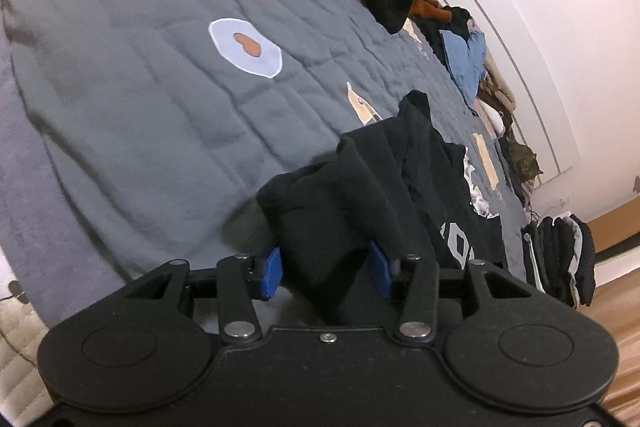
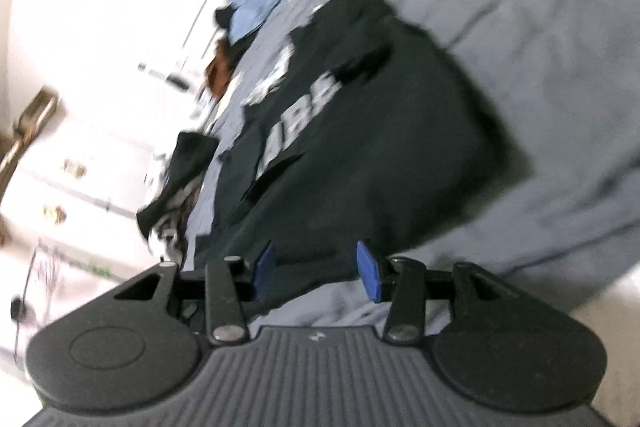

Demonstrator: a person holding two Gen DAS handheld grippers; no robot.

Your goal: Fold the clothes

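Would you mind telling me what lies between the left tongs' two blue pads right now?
A bunched fold of the black shirt fills the gap between the left tongs, as the left wrist view shows; whether the pads actually pinch it is unclear.

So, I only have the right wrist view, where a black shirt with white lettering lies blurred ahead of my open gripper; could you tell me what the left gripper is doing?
Observer: The left gripper has a bunched fold of the black shirt filling the gap between its blue pads. I cannot tell whether it is clamped.
Operator: Thank you. Is there a folded pile anywhere?
Observer: Yes, a stack of folded dark clothes sits past the shirt at the bedspread's edge, near the wooden floor.
Operator: And what lies further along the bed?
Observer: A pale blue oval patch with an orange shape on the grey bedspread.
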